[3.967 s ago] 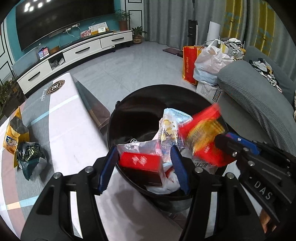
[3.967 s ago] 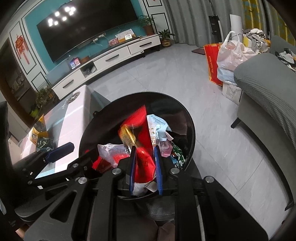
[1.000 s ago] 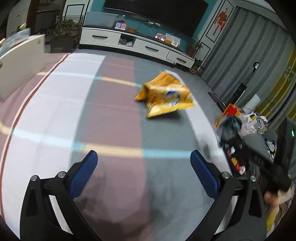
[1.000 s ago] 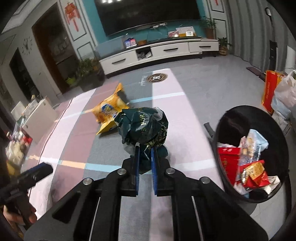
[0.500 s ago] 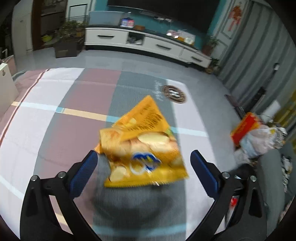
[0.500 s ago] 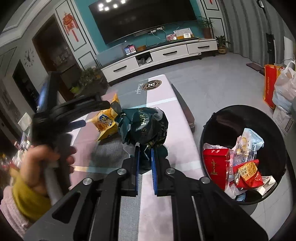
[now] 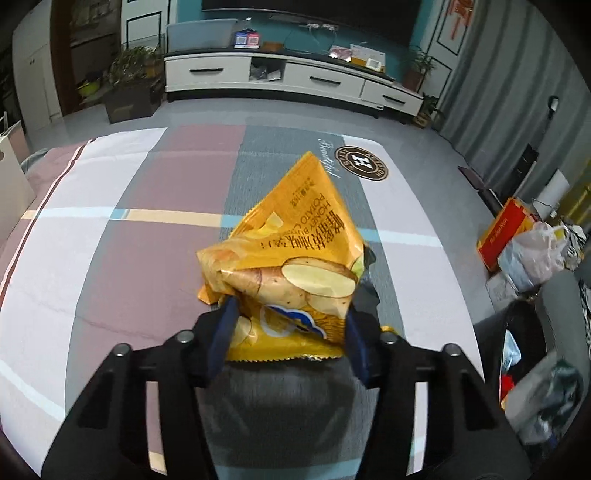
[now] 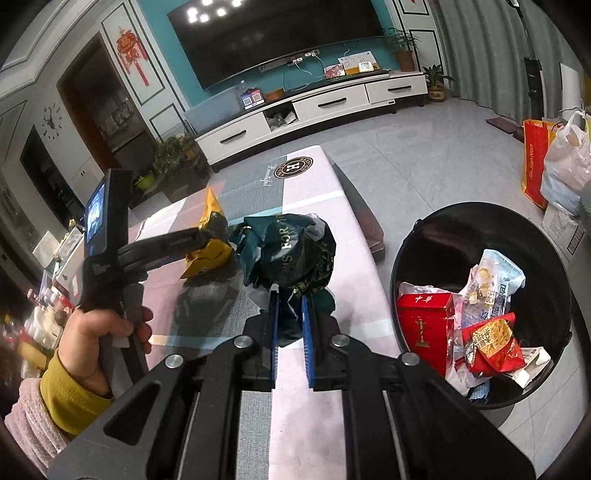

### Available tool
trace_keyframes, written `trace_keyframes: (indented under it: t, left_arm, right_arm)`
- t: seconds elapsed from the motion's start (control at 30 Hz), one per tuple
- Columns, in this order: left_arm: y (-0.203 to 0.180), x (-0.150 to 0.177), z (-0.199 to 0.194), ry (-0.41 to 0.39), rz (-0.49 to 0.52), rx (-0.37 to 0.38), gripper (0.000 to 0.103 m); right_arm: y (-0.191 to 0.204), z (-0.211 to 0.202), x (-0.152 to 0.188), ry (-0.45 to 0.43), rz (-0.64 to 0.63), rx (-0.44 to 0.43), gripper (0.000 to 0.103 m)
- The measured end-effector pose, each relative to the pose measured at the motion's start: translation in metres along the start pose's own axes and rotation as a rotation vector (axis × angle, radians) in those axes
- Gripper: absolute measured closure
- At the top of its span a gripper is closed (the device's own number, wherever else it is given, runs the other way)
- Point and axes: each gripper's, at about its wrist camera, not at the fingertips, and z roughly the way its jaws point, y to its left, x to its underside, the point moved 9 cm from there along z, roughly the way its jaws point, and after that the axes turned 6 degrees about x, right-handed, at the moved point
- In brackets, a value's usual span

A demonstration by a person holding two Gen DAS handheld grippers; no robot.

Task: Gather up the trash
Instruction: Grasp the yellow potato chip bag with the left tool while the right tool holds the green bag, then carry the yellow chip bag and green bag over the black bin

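1. Room: a living room with a grey tiled floor (image 8: 417, 184), a teal wall carrying a large dark TV (image 8: 280, 33), a long white TV cabinet (image 8: 314, 107) below it, potted plants and grey curtains.
2. Tabletop (image 7: 110, 258): a low, long surface under a cloth of pink, grey and white blocks with thin yellow and blue stripes; a round dark emblem (image 7: 362, 168) sits at its far end.
3. Black trash bin (image 8: 554, 266): stands on the floor just beside the tabletop's right edge, partly filled with a red box and crumpled wrappers.
4. Yellow chip bag (image 7: 291, 258): on the tabletop's grey band. Long axis runs away from the left camera; the pointed corner aims at the emblem, the crimped bottom seam faces the tongs. Crumpled, printed with potato slices and black lettering.
5. Dark green bag (image 8: 288, 251): scrunched into a ball with pale lettering, just right of the chip bag.
6. Left tongs (image 7: 290, 332): closing, blue pads pressing the chip bag's lower sides.
7. Right tongs (image 8: 290, 332): clamped nearly together on the green bag's lower folds.
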Motion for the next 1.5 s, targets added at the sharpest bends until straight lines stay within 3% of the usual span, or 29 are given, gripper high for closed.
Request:
trace_keyframes:
  t: [0.03,0.07,0.37,0.53,0.8,1.5]
  left_arm:
    - [0.0,0.003,-0.001,0.005,0.011,0.008,0.093]
    - [-0.001,0.004,-0.002,0.008,0.017,0.014,0.096]
    - [-0.026,0.03,-0.051,-0.035,0.16,0.087,0.097]
    - [-0.049,0.062,-0.084,-0.06,0.241,0.147,0.097]
    - [-0.063,0.102,-0.121,-0.072,0.287,0.175,0.096]
    - [-0.087,0.104,-0.142,-0.106,0.315,0.177,0.095]
  right_arm:
    - [0.001,0.0,0.001,0.0,-0.002,-0.001,0.091]
    - [0.002,-0.001,0.001,0.001,-0.005,0.0,0.091]
    - [0.002,-0.007,0.004,-0.004,-0.023,0.002,0.091]
    - [0.002,-0.015,0.006,-0.016,-0.037,-0.001,0.091]
    - [0.01,-0.028,0.012,-0.027,-0.075,-0.005,0.091]
    - [-0.003,-0.068,0.008,-0.111,-0.06,0.001,0.091]
